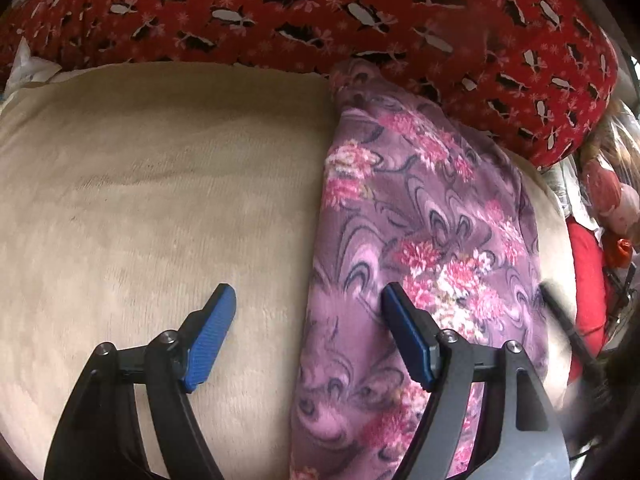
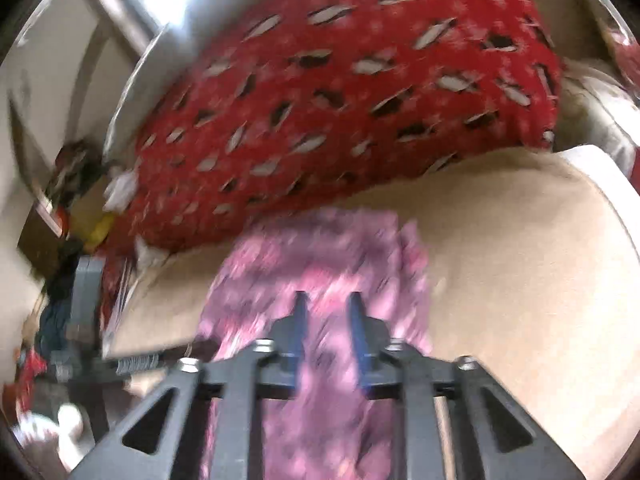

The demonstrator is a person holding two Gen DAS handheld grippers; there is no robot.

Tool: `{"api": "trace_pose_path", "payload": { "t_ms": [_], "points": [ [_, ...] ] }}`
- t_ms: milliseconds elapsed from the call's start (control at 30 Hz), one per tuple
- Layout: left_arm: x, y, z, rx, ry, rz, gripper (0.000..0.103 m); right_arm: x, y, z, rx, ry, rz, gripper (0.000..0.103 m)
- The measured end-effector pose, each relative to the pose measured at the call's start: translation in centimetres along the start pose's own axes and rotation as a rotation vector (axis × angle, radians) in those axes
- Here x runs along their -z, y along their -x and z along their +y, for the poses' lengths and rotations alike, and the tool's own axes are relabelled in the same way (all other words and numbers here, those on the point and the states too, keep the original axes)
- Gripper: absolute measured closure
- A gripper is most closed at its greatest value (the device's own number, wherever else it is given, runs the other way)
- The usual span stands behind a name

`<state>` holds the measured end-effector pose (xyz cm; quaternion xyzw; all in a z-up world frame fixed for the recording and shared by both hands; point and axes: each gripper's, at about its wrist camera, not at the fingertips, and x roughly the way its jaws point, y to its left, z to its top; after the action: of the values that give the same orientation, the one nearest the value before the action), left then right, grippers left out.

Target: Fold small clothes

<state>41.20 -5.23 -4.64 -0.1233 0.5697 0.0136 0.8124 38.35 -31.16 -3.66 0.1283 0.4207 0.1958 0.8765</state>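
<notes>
Cloth first: the purple fleece garment with pink flower print lies in a long folded strip on the beige plush cushion, running from 12 toward 6 o'clock in my left view. My left gripper hangs wide apart, straddling the strip's left edge, I judge to take it for a fold. My right gripper hovers over the same cloth; its jaws stand narrowly apart with nothing clearly pinched, though blur hides detail. The red patterned pillow crowds the far end at 12 o'clock
</notes>
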Motion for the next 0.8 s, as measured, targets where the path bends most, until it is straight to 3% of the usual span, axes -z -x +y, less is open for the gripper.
{"api": "trace_pose_path", "payload": {
  "t_ms": [33, 67, 300, 400, 567, 633, 700, 800],
  "points": [
    [0.2, 0.2, 0.0, -0.005, -0.004, 0.004, 0.027, 0.9, -1.0, 0.0, 0.042, 0.016, 0.053, 0.058],
    [0.4, 0.5, 0.0, -0.011, -0.012, 0.007, 0.027, 1.5, -0.9, 0.2, 0.066, 0.03, 0.047, 0.058],
    [2.2, 2.4, 0.0, -0.061, -0.062, -0.012, 0.027, 2.9, 3.7, 1.8, 0.018, 0.008, -0.05, 0.057],
    [3.3, 2.8, 0.4, -0.046, -0.057, 0.017, 0.027, 5.6, 1.8, 0.5, 0.116, 0.043, 0.122, 0.059],
    [6.6, 4.1, 1.3, -0.004, -0.08, 0.022, 0.027, 6.2, 6.5, 0.6, 0.018, -0.022, -0.041, 0.059],
    [7.7, 2.4, 1.2, -0.014, -0.102, 0.076, 0.026, 7.3, 5.8, 0.2, 0.047, -0.012, 0.009, 0.059],
    [8.3, 1.9, 1.2, -0.018, -0.107, 0.084, 0.026, 8.8, 3.2, -0.8, 0.103, -0.01, 0.143, 0.059],
    [7.5, 3.3, 1.2, 0.036, -0.122, 0.08, 0.026, 7.0, 4.7, -0.8, 0.067, -0.046, 0.088, 0.06]
  ]
}}
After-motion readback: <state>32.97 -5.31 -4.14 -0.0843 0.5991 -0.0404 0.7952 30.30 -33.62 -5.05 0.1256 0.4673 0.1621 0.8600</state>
